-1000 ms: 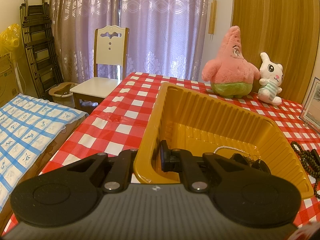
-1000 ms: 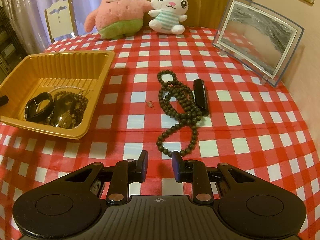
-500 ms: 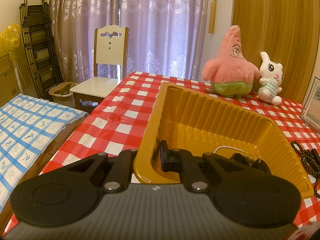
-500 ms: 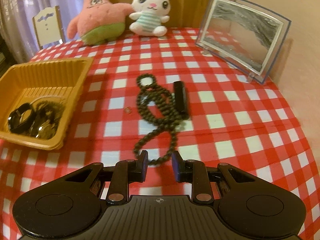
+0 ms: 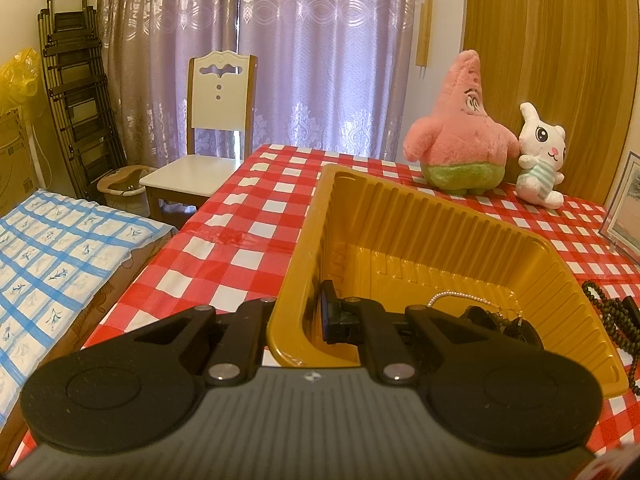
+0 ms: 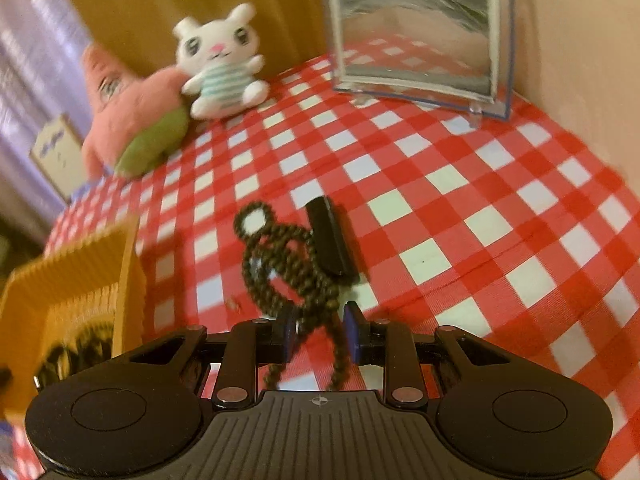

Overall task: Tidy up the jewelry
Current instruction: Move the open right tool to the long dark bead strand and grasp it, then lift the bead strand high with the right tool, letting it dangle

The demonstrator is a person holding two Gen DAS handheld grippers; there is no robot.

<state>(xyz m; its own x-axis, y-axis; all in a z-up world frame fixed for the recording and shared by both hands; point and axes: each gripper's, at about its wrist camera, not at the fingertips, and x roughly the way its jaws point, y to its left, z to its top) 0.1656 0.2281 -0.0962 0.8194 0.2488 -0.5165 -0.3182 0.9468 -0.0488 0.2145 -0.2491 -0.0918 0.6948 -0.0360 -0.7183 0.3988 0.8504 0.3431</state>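
My left gripper (image 5: 298, 318) is shut on the near left wall of the yellow ribbed tray (image 5: 440, 216), one finger outside and one inside. Dark bracelets (image 5: 504, 322) and a thin pearl chain (image 5: 444, 295) lie in the tray's near right corner. In the right wrist view, a long dark bead necklace (image 6: 280, 264) lies tangled on the checked cloth beside a black oblong piece (image 6: 330, 240). My right gripper (image 6: 320, 332) hangs low over the necklace's near end. Bead strands run between its fingers, which stand apart without pinching them. The tray (image 6: 80, 264) is at its left, blurred.
A pink star plush (image 5: 460, 140) and a white bunny plush (image 5: 540, 156) sit at the table's far side. A clear picture frame (image 6: 420, 32) stands far right near the wall. A small brown speck (image 6: 232, 302) lies left of the beads. A chair (image 5: 208, 140) stands beyond the table's left edge.
My right gripper has moved forward over the necklace and rolled, so the view tilts and the near bead strands now lie between its fingers. The left gripper has stayed put.
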